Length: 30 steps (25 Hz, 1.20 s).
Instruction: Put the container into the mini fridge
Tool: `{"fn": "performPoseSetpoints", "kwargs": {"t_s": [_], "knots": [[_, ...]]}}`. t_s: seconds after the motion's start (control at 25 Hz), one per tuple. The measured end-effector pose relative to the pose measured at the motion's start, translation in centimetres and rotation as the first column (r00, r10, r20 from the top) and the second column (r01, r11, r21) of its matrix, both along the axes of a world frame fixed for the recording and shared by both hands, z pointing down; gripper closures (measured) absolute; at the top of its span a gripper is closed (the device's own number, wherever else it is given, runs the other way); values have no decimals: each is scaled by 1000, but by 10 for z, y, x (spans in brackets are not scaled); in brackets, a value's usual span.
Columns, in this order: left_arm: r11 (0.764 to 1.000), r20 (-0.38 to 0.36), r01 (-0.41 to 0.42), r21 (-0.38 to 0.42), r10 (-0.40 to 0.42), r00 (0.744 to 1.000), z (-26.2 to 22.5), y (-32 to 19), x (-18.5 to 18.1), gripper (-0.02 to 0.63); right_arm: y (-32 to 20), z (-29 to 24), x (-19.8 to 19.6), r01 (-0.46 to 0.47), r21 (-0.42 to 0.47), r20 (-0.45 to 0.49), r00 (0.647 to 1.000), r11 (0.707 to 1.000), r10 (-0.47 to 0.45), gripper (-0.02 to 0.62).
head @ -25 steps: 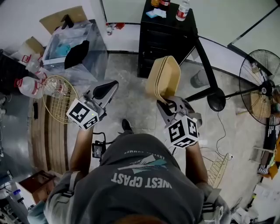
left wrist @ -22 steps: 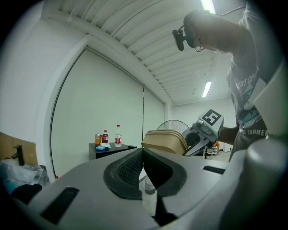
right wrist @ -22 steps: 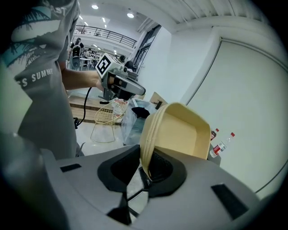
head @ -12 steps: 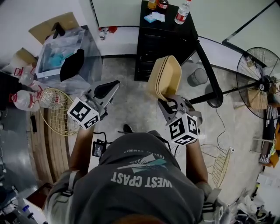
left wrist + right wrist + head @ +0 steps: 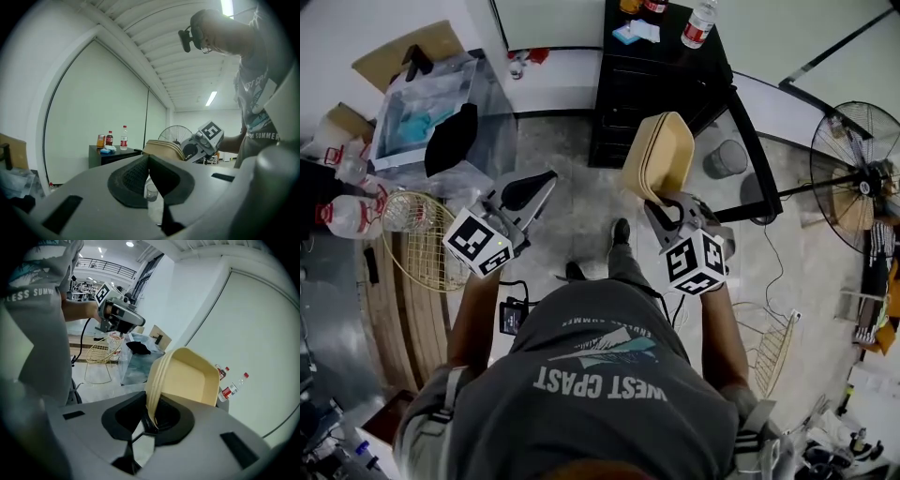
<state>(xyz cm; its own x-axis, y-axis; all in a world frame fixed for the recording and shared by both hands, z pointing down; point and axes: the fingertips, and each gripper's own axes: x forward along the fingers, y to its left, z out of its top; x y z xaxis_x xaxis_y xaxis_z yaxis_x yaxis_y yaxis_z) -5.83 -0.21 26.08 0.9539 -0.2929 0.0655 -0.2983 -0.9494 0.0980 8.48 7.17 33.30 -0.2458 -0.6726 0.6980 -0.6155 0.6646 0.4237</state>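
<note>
A tan rectangular container (image 5: 656, 157) with a lid stands on edge in my right gripper (image 5: 667, 204), whose jaws are shut on its rim. In the right gripper view the container (image 5: 185, 378) rises from between the pads and fills the middle. My left gripper (image 5: 534, 187) hangs at the left of the head view, shut with nothing in it; in the left gripper view its pads (image 5: 149, 174) meet. A black mini fridge (image 5: 661, 80) stands against the far wall ahead, its door closed, with bottles (image 5: 698, 22) on top. The fridge (image 5: 112, 157) also shows low in the left gripper view.
A clear plastic bin (image 5: 441, 108) with dark cloth sits at the left. A wire basket (image 5: 422, 239) lies on the floor beside it. A standing fan (image 5: 858, 159) and its black pole base (image 5: 759, 197) are at the right. A small grey bucket (image 5: 725, 157) stands by the fridge.
The person has stepped forward toward the fridge; one foot now shows ahead of the body. Both grippers keep the same hold and spacing.
</note>
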Motion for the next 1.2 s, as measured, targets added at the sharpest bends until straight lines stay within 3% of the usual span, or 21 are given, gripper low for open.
{"fn": "performPoseSetpoints", "kwargs": {"t_s": [0.28,1.2], "knots": [[997,17,77,1,-77,997,4,-31,-5,589,-32,24,15,23,-18,2,1000,1000,-23,525],[976,63,201,-89,-196,979,41,-105,25,589,-148,133,90,62,-118,-49,996,991,-68,525]]}}
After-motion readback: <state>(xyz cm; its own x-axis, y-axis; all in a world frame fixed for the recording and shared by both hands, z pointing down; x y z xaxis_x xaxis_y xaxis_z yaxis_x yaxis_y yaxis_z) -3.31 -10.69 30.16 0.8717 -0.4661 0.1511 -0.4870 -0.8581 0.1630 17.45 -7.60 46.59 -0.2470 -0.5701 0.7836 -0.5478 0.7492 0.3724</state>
